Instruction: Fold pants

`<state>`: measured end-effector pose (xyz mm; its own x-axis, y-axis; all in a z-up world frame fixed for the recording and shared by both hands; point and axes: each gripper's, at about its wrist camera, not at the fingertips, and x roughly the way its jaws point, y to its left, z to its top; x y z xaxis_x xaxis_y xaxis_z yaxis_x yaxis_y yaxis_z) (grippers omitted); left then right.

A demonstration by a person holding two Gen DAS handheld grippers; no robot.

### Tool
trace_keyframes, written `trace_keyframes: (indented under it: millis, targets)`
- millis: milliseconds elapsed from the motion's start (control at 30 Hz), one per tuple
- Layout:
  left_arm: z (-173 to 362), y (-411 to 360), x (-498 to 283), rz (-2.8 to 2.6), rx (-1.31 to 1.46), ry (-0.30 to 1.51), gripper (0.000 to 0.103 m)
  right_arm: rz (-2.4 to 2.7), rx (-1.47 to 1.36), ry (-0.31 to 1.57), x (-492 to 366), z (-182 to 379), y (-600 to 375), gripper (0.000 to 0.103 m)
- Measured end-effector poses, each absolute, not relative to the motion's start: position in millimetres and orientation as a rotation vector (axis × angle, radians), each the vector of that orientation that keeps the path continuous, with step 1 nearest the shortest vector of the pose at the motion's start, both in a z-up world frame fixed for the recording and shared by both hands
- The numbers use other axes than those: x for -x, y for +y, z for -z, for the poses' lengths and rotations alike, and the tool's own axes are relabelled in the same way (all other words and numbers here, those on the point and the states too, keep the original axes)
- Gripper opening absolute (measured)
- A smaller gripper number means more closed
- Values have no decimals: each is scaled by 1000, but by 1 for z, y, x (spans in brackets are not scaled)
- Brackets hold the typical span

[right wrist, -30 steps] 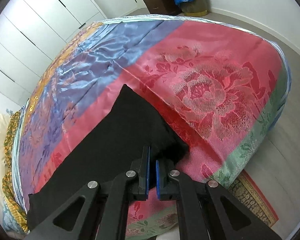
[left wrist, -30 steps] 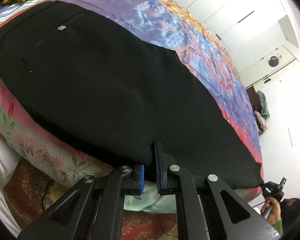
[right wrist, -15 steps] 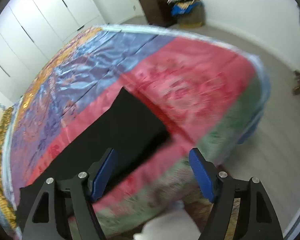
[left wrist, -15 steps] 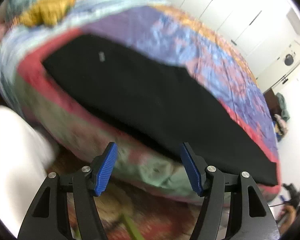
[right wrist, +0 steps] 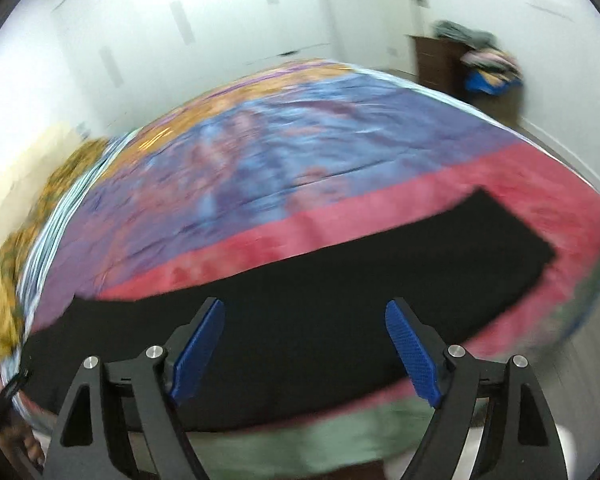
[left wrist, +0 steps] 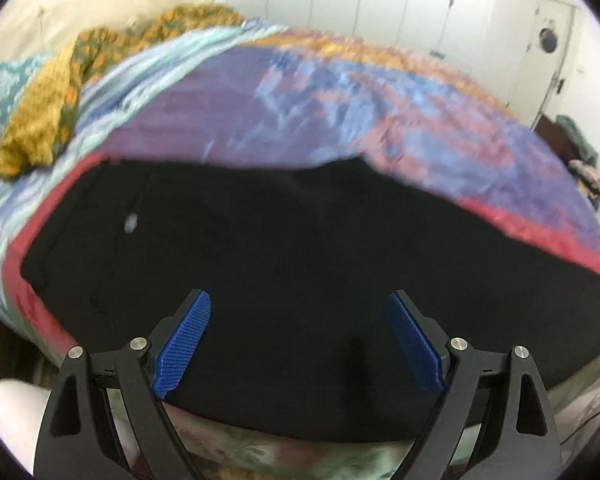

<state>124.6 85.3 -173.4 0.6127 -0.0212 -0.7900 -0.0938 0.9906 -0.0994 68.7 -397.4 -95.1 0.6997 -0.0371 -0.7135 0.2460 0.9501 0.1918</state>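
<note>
The black pants (left wrist: pixel 300 264) lie flat along the near edge of the bed, waist end with a small silver button (left wrist: pixel 130 224) at the left. In the right wrist view the pants (right wrist: pixel 340 320) stretch across, with the leg hem at the right (right wrist: pixel 512 236). My left gripper (left wrist: pixel 300 340) is open and empty, hovering over the upper part of the pants. My right gripper (right wrist: pixel 306 340) is open and empty above the leg section. Both views are motion-blurred.
The bed carries a shiny quilt (left wrist: pixel 340 112) in purple, blue, orange and red, with a green floral border (right wrist: pixel 340 436) at the near edge. A yellow patterned blanket (left wrist: pixel 52 92) lies at the head. White wardrobes (right wrist: pixel 180 40) and a dresser with clothes (right wrist: pixel 460 64) stand behind.
Both grippers, shut on the pants' near edge a second ago, have let go and opened wide. They have pulled back and turned to look across the bed.
</note>
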Motion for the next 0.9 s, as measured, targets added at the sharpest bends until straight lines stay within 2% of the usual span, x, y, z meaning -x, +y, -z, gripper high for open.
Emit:
trace_keyframes:
  millis: [167, 233, 400, 700, 900]
  targets:
    - [187, 87, -119, -38, 103, 919, 92, 86, -131, 878, -91, 147, -359, 82]
    - [190, 84, -119, -33, 78, 924, 96, 84, -92, 910, -93, 164, -357, 83]
    - [196, 77, -120, -36, 17, 926, 99, 52, -108, 881, -88, 169, -360, 92]
    - [198, 77, -118, -28, 16, 916, 100, 56, -119, 888, -93, 154, -362, 92]
    - [198, 76, -118, -33, 9, 913, 100, 95, -362, 963, -106, 151, -461, 92]
